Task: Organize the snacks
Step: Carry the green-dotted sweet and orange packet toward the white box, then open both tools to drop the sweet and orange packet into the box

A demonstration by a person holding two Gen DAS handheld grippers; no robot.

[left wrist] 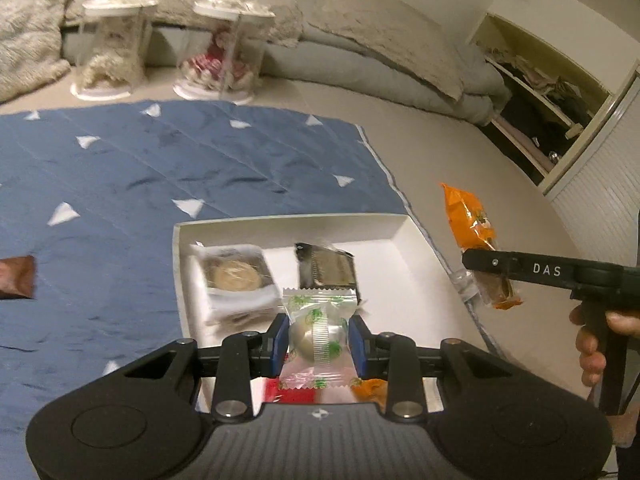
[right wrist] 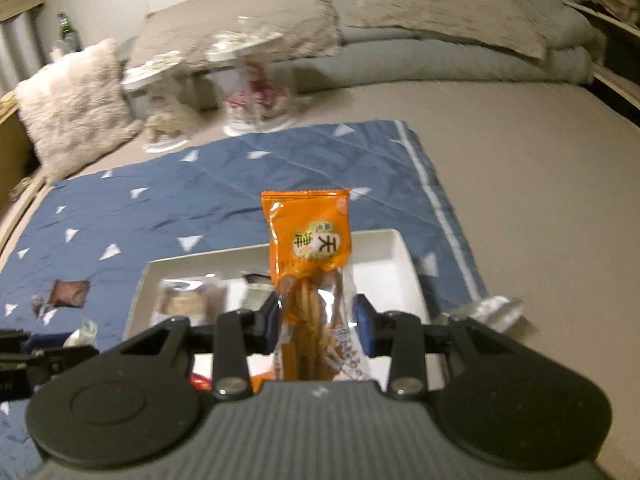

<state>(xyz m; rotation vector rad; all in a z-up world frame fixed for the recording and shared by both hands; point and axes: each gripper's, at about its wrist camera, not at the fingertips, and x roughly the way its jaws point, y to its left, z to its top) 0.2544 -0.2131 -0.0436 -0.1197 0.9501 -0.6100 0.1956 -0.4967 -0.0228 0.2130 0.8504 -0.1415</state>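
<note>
My left gripper (left wrist: 318, 338) is shut on a clear-wrapped round sweet (left wrist: 318, 336) with green print, held over the near part of a white tray (left wrist: 416, 240). The tray holds a wrapped round cake (left wrist: 236, 276) and a dark wrapped snack (left wrist: 326, 270). My right gripper (right wrist: 318, 322) is shut on a long orange snack packet (right wrist: 312, 256), held upright above the tray (right wrist: 396, 256). That packet (left wrist: 474, 220) and the right gripper (left wrist: 496, 280) also show at the right of the left wrist view. A brown wrapped snack (right wrist: 70, 294) lies on the blue cloth left of the tray.
A blue quilted cloth (left wrist: 160, 168) with white triangles covers the bed under the tray. Two clear lidded jars (left wrist: 112, 52) (left wrist: 228, 48) stand beyond it, before pillows. An open cupboard (left wrist: 552, 92) is at the right. A silver wrapper (right wrist: 492, 310) lies right of the tray.
</note>
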